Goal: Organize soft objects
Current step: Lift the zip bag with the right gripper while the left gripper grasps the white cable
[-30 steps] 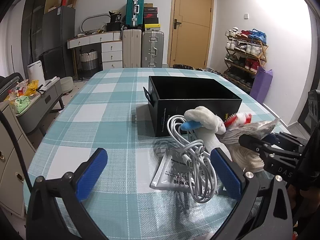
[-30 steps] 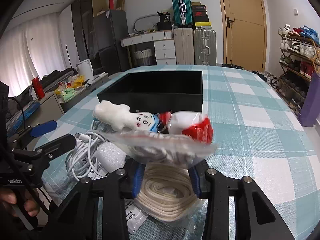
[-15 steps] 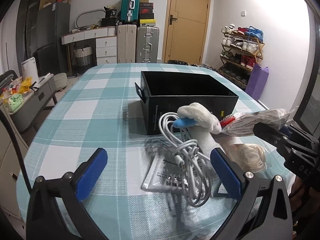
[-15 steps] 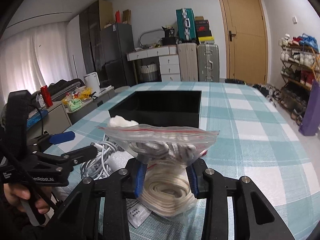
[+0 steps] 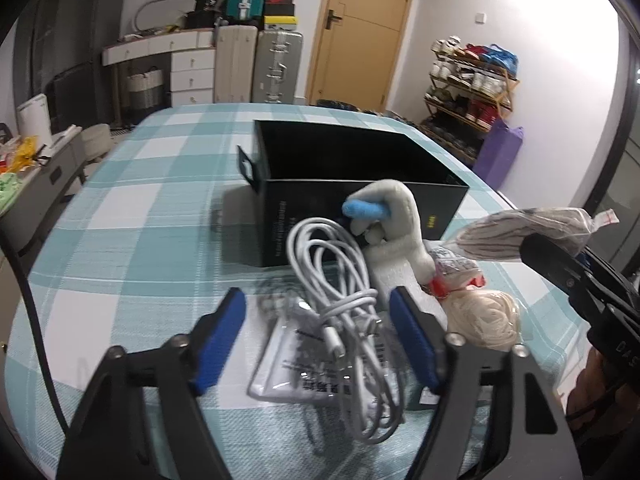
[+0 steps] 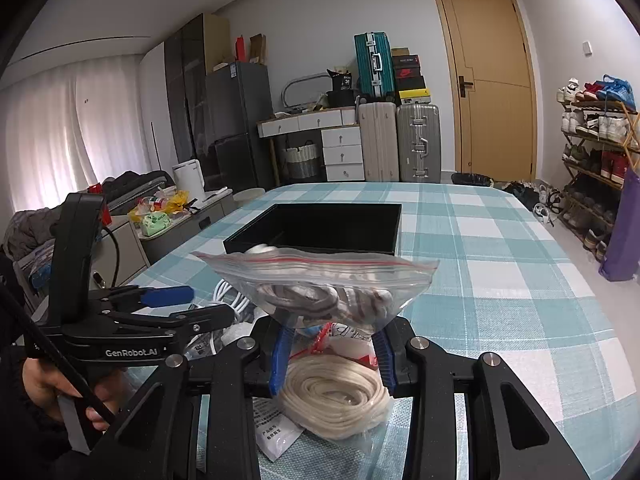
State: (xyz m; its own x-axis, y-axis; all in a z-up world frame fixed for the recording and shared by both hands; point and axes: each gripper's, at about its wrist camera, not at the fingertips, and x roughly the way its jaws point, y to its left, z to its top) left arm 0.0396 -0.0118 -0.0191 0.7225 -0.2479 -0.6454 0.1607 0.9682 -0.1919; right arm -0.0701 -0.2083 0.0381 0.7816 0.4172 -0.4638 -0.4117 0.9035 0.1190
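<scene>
My right gripper [image 6: 330,354] is shut on a clear zip bag of striped cloth [image 6: 320,290] and holds it above the table; it also shows in the left wrist view [image 5: 528,230]. My left gripper [image 5: 316,336] is open, its fingers either side of a coiled white cable [image 5: 340,292]. A white plush toy [image 5: 396,216] with a blue part leans by the black box [image 5: 348,164], which also shows in the right wrist view [image 6: 320,230]. A bagged coil of cream rope [image 6: 334,398] lies below the held bag.
A flat white packet [image 5: 296,364] lies under the cable. The table has a teal checked cloth [image 5: 132,208]. Suitcases [image 6: 400,140], drawers and a shoe rack [image 6: 592,152] stand beyond the table.
My right gripper has lifted the zip bag higher, clear of the pile. My left gripper has narrowed and moved in around the white cable.
</scene>
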